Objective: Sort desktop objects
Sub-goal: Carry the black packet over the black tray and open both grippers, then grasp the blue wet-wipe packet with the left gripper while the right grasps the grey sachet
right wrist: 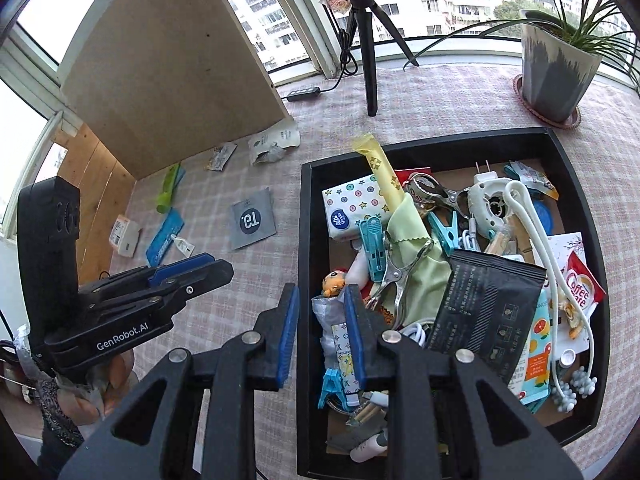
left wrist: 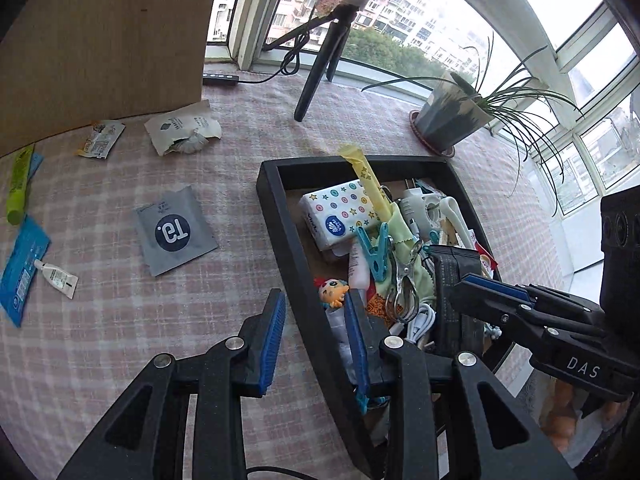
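Below right claw [right wrist: 320,320] | black tray [right wrist: 306,240] wall | jaws empty

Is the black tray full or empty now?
Full. The black tray holds many small things piled together, such as a tissue pack and a black pouch.

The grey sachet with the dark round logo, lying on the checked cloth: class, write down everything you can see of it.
The grey sachet is a flat, square packet of matte, foil-like material, printed with a dark circle bearing pale characters and a line of small text along one edge. It looks sealed and slightly creased. It lies flat on the pink checked tablecloth, turned askew, alone between the black tray and the blue packet. Nothing touches it but the cloth.
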A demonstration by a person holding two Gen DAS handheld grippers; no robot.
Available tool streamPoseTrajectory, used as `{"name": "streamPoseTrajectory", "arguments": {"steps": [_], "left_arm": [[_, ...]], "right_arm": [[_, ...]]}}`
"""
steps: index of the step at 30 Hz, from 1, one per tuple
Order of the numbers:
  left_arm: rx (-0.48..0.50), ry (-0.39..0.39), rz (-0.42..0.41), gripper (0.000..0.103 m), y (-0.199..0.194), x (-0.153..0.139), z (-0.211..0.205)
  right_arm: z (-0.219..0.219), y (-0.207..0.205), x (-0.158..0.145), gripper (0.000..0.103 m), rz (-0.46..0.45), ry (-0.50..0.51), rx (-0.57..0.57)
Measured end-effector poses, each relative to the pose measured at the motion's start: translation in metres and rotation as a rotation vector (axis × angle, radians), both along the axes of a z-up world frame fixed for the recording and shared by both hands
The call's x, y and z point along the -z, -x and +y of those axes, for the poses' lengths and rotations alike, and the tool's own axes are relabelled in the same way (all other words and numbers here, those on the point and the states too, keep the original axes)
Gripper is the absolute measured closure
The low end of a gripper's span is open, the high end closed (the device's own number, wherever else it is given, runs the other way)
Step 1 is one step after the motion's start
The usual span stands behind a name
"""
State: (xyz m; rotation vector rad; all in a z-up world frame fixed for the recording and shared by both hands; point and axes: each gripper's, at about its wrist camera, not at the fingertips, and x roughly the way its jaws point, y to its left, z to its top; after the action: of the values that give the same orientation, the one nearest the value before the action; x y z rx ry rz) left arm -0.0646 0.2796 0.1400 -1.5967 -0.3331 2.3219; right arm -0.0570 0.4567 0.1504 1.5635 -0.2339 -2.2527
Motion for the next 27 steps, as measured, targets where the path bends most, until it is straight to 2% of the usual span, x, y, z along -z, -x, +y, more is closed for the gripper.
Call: {"name": "streamPoseTrajectory", "arguments": {"steps": [7,13,17,19,27], "left_arm": [[-0.072,0.078,0.007,0.075,-0.001,0.006,-0.076],[-0.108,0.113,-0.002,0.075,-0.001,0.015,-0.127],[-0.115,0.144,-0.007,0.067,0.004,0.023,-0.154],[-0.108,0.182,-0.007,0.052,0.009,0.029,-0.167],[-0.086,0.321,-0.077,0.038,0.03,0.065,-0.229]], "right_arm": [[-0.065,0.012,0.011,0.074,-0.009,-0.031,-0.044],[-0.109,0.024,0.023,0.063,-0.023,-0.058,-0.064],[-0.133,0.035,0.032,0.048,-0.031,-0.11,-0.088],[-0.141,0.042,0.038,0.047,-0.037,-0.131,-0.095],[-0.164,0.084,0.076,0.044,-0.104,-0.198,-0.102]]}}
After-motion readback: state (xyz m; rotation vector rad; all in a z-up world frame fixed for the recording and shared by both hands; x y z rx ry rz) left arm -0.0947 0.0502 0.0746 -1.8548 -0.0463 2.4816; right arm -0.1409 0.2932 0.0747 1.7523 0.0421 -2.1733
